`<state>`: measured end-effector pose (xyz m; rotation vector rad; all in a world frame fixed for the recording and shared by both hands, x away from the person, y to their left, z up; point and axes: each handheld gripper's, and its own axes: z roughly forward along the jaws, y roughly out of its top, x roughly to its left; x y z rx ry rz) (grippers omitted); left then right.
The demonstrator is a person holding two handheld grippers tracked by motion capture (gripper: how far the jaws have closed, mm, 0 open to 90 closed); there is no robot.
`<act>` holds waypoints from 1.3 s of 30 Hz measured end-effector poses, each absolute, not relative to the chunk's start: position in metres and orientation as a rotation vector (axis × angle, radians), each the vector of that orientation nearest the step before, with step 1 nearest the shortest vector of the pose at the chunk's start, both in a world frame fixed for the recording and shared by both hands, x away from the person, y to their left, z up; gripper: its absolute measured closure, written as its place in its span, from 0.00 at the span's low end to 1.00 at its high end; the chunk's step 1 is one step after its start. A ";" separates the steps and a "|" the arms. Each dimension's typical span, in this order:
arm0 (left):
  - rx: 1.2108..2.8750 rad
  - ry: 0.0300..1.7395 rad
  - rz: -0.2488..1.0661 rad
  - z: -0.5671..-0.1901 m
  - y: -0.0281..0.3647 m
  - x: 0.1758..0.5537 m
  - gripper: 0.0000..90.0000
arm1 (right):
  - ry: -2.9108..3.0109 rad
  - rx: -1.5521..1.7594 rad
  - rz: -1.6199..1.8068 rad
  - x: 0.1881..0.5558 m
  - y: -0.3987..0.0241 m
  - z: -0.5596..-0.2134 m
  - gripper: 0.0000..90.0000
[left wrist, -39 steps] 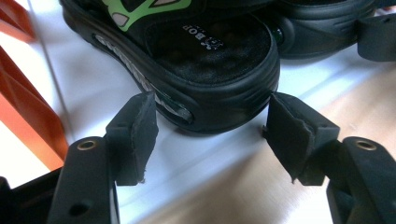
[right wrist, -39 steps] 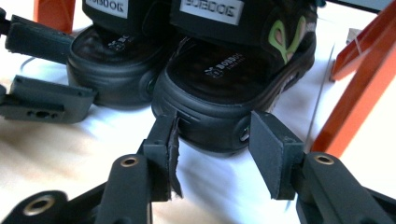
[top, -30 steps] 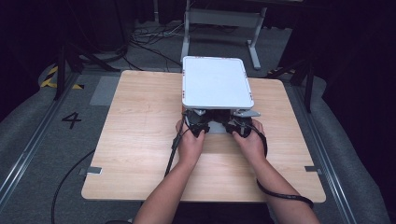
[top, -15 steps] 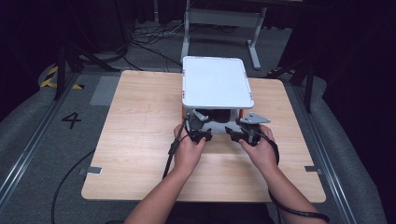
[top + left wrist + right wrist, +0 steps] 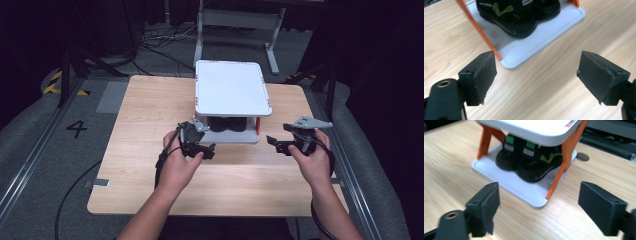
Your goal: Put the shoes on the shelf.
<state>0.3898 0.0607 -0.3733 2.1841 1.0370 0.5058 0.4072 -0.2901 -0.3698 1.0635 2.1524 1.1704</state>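
Both forearms reach in over the wooden table (image 5: 150, 125), hands low, one at each near corner of the white rack (image 5: 232, 92). The table stands on grey floor with cables in a dark room. Black shoes (image 5: 534, 162) sit on the rack's lower shelf between orange posts (image 5: 564, 152). Left gripper (image 5: 202, 148) and right gripper (image 5: 278, 143) are both spread wide, holding nothing.

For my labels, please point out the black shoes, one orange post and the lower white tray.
black shoes (image 5: 534, 167), right gripper view, side of the nearer shoe
orange post (image 5: 560, 168), right gripper view, mid-length
lower white tray (image 5: 529, 48), left gripper view, bare front surface
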 end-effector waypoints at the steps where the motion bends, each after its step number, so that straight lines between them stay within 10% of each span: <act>1: 2.193 1.031 0.489 -0.372 0.067 0.389 0.18 | 2.148 1.070 1.197 0.405 -0.295 -0.368 0.17; 24: 2.150 1.159 0.464 -0.431 0.184 0.375 0.18 | 2.259 1.082 1.025 0.387 -0.408 -0.438 0.17; 39: 2.036 1.367 0.574 -0.480 0.198 0.384 0.18 | 2.281 1.156 1.011 0.411 -0.402 -0.484 0.18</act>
